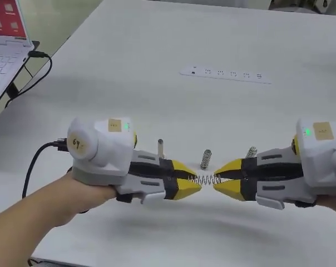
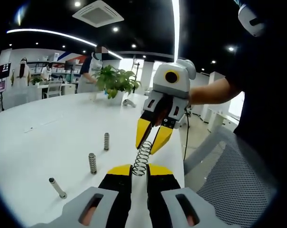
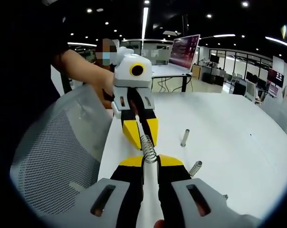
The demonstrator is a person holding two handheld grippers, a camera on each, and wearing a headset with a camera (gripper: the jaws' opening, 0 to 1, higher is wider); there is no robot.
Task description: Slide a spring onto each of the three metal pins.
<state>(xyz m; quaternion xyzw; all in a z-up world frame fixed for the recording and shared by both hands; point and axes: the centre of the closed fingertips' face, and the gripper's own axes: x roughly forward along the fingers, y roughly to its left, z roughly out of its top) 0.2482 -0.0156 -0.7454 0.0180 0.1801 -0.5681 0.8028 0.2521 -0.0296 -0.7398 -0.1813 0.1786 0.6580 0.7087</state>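
One spring (image 1: 208, 179) clenched at both ends by L gripper (image 1: 196, 182), R gripper (image 1: 219, 181) fingers.

White workbench (image 1: 157, 44), dark ceiling (image 2: 138, 23) with strip lights (image 2: 176, 28), perhaps glass partitions (image 3: 234, 59) beyond

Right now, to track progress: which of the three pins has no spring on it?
The pin nearest the left gripper: a bare rod. The middle pin and the right pin each carry a spring.

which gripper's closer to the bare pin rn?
Left. The left gripper sits just in front of the bare pin; the right gripper is farther off, to the right in the head view.
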